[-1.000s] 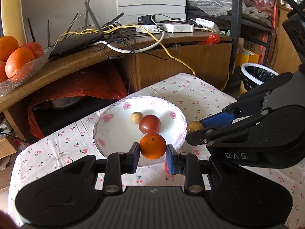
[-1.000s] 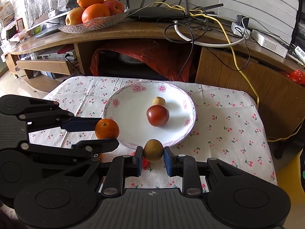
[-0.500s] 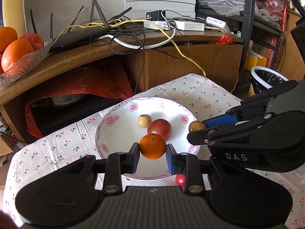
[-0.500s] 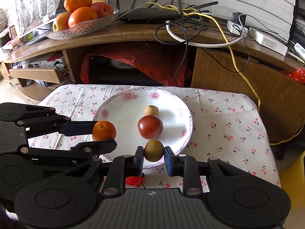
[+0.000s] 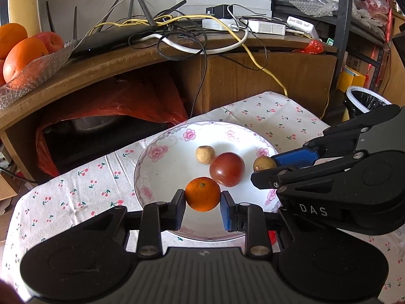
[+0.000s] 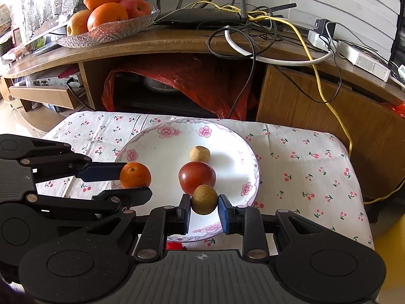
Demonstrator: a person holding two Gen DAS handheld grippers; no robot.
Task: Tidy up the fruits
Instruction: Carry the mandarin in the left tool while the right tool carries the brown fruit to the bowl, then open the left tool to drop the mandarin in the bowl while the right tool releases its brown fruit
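A white flowered plate (image 5: 164, 167) (image 6: 227, 147) sits on the cherry-print tablecloth. On it lie a dark red tomato (image 5: 227, 169) (image 6: 197, 177) and a small tan round fruit (image 5: 205, 154) (image 6: 199, 154). My left gripper (image 5: 202, 204) (image 6: 135, 180) is shut on a small orange (image 5: 202, 193) (image 6: 135, 175), held over the plate's near left part. My right gripper (image 6: 204, 209) (image 5: 263, 170) is shut on a brown-green round fruit (image 6: 204, 199) (image 5: 264, 163), held over the plate's near right edge.
A glass dish of oranges and apples (image 6: 108, 22) (image 5: 22, 58) stands on the wooden shelf behind, beside routers and tangled cables (image 6: 253, 25). A red bag (image 6: 197, 86) fills the cubby below. A small red thing (image 5: 272, 236) lies by the plate's near rim. A bin (image 5: 364, 101) stands right.
Both grippers have moved forward with their fruits, from the plate's near rim to over the plate. Both stay shut.
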